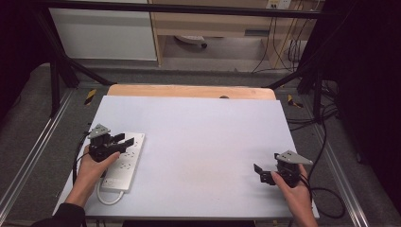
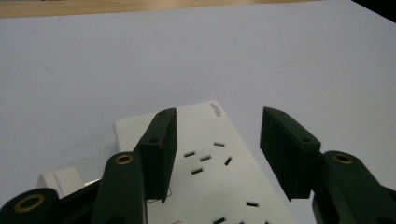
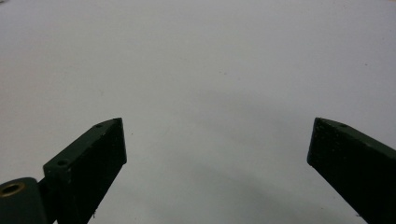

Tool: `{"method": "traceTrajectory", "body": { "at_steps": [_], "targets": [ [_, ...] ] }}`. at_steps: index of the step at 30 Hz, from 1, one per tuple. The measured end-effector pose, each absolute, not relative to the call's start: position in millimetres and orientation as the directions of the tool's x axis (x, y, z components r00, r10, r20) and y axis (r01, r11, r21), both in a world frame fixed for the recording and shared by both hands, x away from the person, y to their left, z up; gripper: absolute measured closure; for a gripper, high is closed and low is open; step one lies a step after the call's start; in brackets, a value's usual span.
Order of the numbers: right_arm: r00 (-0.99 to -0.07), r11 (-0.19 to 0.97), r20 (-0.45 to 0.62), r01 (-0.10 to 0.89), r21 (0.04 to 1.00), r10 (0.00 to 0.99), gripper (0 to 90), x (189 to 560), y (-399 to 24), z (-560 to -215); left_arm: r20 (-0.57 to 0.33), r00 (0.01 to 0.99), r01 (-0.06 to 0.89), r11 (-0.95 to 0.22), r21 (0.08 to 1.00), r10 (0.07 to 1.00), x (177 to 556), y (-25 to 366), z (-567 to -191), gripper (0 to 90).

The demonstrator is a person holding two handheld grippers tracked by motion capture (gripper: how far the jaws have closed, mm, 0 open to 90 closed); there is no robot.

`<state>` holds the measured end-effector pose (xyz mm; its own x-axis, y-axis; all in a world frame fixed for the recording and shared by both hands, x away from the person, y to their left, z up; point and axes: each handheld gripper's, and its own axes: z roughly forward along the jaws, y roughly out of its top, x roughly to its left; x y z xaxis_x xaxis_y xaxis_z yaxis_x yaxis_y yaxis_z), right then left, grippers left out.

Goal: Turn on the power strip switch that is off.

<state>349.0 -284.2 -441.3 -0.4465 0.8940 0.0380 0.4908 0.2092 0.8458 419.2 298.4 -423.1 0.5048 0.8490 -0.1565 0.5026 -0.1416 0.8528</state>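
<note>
A white power strip (image 1: 126, 163) with several sockets lies flat along the left side of the white table (image 1: 198, 137), its white cord (image 1: 107, 197) looping at the near end. My left gripper (image 1: 126, 139) hovers over the strip's far end, held in a hand that rests on the strip. In the left gripper view its jaws (image 2: 219, 114) stand apart above the power strip (image 2: 210, 149), pads touching nothing. At the near right of the table my right gripper (image 1: 266, 162) is held low. Its jaws (image 3: 218, 123) are wide open over bare tabletop.
A wooden strip (image 1: 189, 91) runs along the table's far edge. Black frame posts (image 1: 56, 80) stand at the far corners, and black cables (image 1: 326, 198) trail off the right side. White surface stretches between the two grippers.
</note>
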Motion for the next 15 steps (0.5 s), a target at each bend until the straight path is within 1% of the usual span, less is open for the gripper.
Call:
{"method": "traceTrajectory", "body": {
  "at_steps": [11, 14, 15],
  "targets": [
    [-0.447, 0.209, 0.038, 0.49, 0.846, 0.894, 5.1, 348.9, -284.2, -441.3, -0.165, 0.511, 0.501, -0.136, 0.855, 0.844, 418.0, 294.6, -421.7, 37.1],
    [-0.447, 0.21, 0.037, 0.49, 0.846, 0.894, 5.0, 349.2, -284.5, -441.4, -0.182, 0.512, 0.506, -0.123, 0.853, 0.84, 417.3, 293.8, -420.9, 31.1],
    [-0.448, 0.21, 0.038, 0.49, 0.846, 0.893, 5.0, 349.2, -284.6, -441.4, -0.189, 0.509, 0.509, -0.116, 0.853, 0.84, 417.1, 293.4, -420.5, 26.8]
  ]
}}
